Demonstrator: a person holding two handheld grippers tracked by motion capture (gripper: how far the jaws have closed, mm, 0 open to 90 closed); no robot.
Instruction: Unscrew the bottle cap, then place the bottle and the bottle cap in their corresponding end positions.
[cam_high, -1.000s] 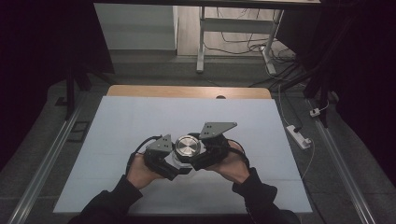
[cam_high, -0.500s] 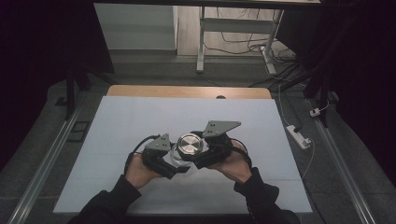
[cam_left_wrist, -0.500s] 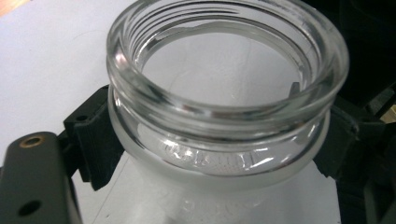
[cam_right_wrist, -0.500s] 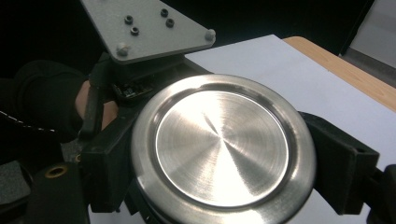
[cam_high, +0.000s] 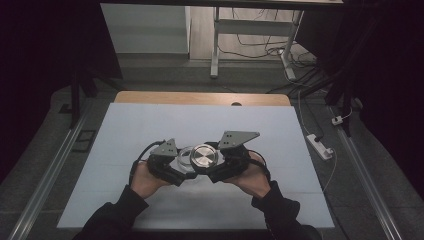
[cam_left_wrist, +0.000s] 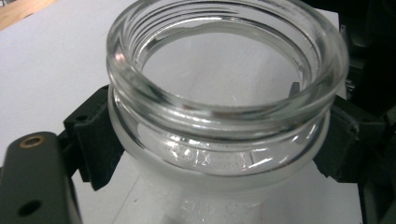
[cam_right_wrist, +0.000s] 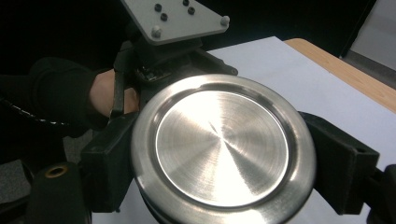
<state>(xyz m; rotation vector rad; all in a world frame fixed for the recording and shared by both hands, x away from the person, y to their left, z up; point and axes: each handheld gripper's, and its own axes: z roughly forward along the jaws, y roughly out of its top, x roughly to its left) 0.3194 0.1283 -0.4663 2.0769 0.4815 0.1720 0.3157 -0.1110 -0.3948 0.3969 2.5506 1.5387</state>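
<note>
left hand-held gripper (cam_left_wrist: 205, 154): clamped on glass jar (cam_left_wrist: 224, 93) below its threaded neck | right hand-held gripper (cam_right_wrist: 224, 154): clamped on round metal lid (cam_right_wrist: 223, 148) | jar and lid held side by side, over the white counter (cam_high: 150, 125), near the person's edge

Wooden table (cam_high: 150, 97) under a white sheet (cam_high: 150, 130)

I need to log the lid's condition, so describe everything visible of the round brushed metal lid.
The round brushed metal lid is silver, with a flat centre showing fine circular brush marks and a raised, rounded rim. It looks clean and undented. The right gripper is shut on its edge, black pads pressing from both sides. It is off the clear glass jar that the left gripper clamps close beside it, above the white table.
</note>
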